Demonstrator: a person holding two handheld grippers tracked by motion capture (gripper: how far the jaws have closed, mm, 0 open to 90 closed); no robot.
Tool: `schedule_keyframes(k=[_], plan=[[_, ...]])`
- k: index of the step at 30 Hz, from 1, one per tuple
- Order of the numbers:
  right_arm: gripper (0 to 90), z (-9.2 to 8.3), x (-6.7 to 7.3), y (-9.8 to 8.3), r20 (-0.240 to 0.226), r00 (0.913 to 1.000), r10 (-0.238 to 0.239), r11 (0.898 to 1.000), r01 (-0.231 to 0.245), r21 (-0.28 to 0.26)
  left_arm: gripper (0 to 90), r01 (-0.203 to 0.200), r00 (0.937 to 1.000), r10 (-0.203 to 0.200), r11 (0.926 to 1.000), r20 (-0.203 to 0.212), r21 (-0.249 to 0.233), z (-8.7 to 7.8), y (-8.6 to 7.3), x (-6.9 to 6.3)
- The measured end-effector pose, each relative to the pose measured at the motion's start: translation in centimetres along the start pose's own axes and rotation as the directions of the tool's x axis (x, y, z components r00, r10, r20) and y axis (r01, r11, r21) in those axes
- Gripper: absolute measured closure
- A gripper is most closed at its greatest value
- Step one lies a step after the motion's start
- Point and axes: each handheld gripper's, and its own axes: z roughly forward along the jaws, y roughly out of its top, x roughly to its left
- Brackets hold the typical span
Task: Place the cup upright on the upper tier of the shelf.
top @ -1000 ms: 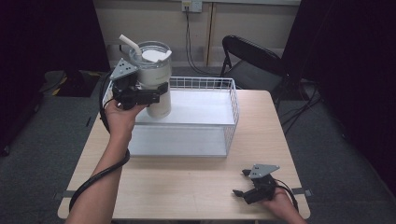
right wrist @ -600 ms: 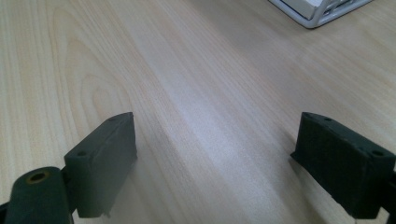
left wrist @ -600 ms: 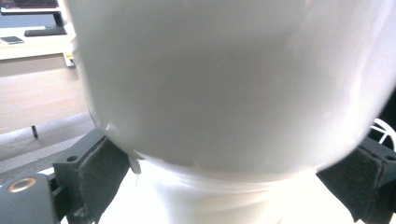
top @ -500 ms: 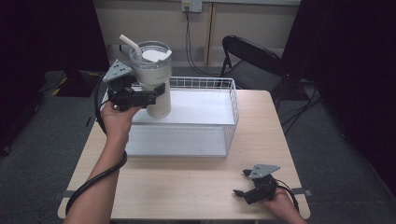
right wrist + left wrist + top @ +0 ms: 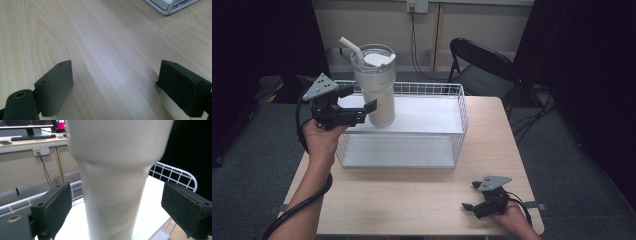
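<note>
A tall cream tumbler [image 5: 374,90] with a clear lid and a white straw stands upright in the back left corner of a white wire basket [image 5: 460,117]. My left gripper [image 5: 359,100] is open at the tumbler's lower half, reaching over the basket's left rim. In the left gripper view the tumbler [image 5: 112,195] rises between the two wide-apart jaws, with a gap on each side. My right gripper [image 5: 470,195] rests open low on the wooden table [image 5: 402,200] at the front right. Bare wood lies between its jaws [image 5: 115,87].
The basket takes up the back middle of the table and has a white floor. Its corner [image 5: 172,6] shows at the top of the right gripper view. A black folding chair [image 5: 482,65] stands behind the table's right side. Cables hang on the back wall.
My left gripper has drawn back a little to the left from the tumbler, and its jaws now stand apart from it. The tumbler stays upright in the basket. The right gripper has not moved.
</note>
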Motion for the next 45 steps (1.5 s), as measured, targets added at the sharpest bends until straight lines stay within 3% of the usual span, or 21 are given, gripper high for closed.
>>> schedule_keyframes(k=[11, 15, 23, 28, 45], plan=[[12.2, 0.0, -0.1, 0.0, -0.002, 1.0, -0.002, 1.0, 0.002, -0.001, 11.9, 0.038, 0.9992, -0.038, 0.9992, 0.016, 0.014, -2.1, -2.7, 0.5], [12.2, 0.1, -0.1, 0.0, -0.003, 1.0, -0.003, 1.0, 0.003, 0.0, 12.6, 0.03, 0.9993, -0.03, 0.9991, 0.024, 0.03, -2.7, -4.0, 0.5], [12.2, 0.1, -0.1, 0.0, -0.003, 1.0, -0.003, 1.0, 0.003, 0.0, 13.5, 0.051, 0.9983, -0.052, 0.9979, 0.028, 0.04, -3.8, -6.3, 0.5], [12.2, 0.1, -0.1, 0.0, -0.004, 1.0, -0.004, 1.0, 0.004, -0.001, 14.4, 0.038, 0.9983, -0.04, 0.9979, 0.042, 0.052, -4.2, -7.5, 0.3], [12.2, 0.1, -0.2, 0.1, -0.004, 1.0, -0.004, 1.0, 0.004, -0.001, 14.6, 0.075, 0.9954, -0.081, 0.9907, 0.051, 0.113, -4.3, -13.3, 0.3]])
